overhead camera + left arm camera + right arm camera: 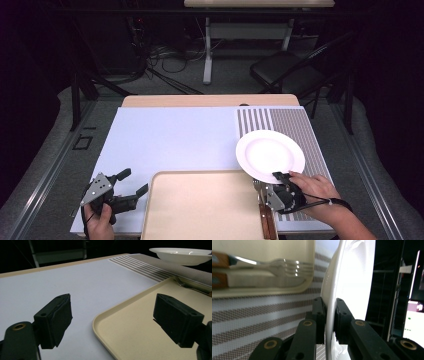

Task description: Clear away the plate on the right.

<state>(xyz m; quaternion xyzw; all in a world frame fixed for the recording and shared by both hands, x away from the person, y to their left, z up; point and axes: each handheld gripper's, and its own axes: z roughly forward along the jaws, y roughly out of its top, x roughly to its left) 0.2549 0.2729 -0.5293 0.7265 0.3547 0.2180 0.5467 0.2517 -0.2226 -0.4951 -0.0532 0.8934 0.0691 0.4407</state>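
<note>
A white plate (270, 153) hangs just above the striped placemat (300, 125), its near edge over the tray's far right corner. My right gripper (281, 176) is shut on the plate's near rim; in the right gripper view both pads clamp the thin rim (329, 315). The beige tray (200, 210) lies at the table's front, with a fork (259, 192) and a wooden-handled knife (269, 220) along its right side. My left gripper (134, 182) rests open at the tray's left edge, nothing between its fingers (56, 317). The plate (183, 255) and fork (186, 285) show far off there.
A pale blue mat (170, 140) covers the table's left and middle. Beyond the table stand a folding chair (290, 70), another table's legs (207, 50) and floor cables (165, 55). The tray rim (105, 315) runs between my left jaws.
</note>
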